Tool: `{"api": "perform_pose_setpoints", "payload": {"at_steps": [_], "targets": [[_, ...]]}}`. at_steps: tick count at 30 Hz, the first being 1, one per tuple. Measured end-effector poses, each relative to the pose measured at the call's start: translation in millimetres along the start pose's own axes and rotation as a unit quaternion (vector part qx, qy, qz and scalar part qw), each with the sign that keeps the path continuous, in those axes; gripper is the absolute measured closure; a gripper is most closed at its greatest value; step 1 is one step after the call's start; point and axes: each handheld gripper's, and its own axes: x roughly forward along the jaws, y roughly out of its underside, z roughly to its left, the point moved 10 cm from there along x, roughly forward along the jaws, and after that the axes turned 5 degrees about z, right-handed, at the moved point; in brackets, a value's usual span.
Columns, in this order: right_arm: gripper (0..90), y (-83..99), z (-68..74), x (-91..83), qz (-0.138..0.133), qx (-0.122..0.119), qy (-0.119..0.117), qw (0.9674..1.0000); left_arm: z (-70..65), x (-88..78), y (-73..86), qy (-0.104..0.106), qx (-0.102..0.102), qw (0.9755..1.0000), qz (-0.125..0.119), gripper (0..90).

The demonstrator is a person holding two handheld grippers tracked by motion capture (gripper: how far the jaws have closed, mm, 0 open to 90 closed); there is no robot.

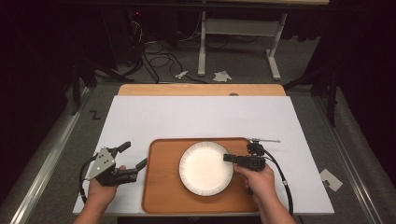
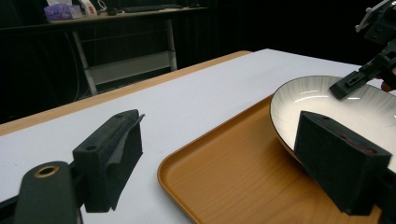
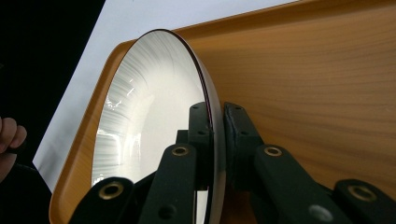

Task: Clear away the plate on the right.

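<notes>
— So which step is this?

— Judging by the grip, the right gripper has the white plate pinched by its right rim, jaws nearly shut on the thin edge. The plate sits in the middle of the wooden tray; whether it rests flat or is slightly raised there, I cannot tell.

— And the other hand?

— The left gripper hovers just left of the tray, jaws wide apart, holding nothing.

— What does the next move call for?

— Probably a steady, level carry: the plate is glossy, round ceramic with a dark rim and fine radial ridges, so it could slip. The tray is smooth wood grain with rounded corners and a low lip.
</notes>
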Motion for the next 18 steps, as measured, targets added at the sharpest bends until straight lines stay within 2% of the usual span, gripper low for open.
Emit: {"api": "perform_pose_setpoints", "payload": {"at_steps": [18], "targets": [[82.2,0.8,-0.7,0.4,0.003,0.000,-0.003,1.0000,-0.5,0.2,0.1,0.001,0.000,1.0000,0.000,16.0]]}}
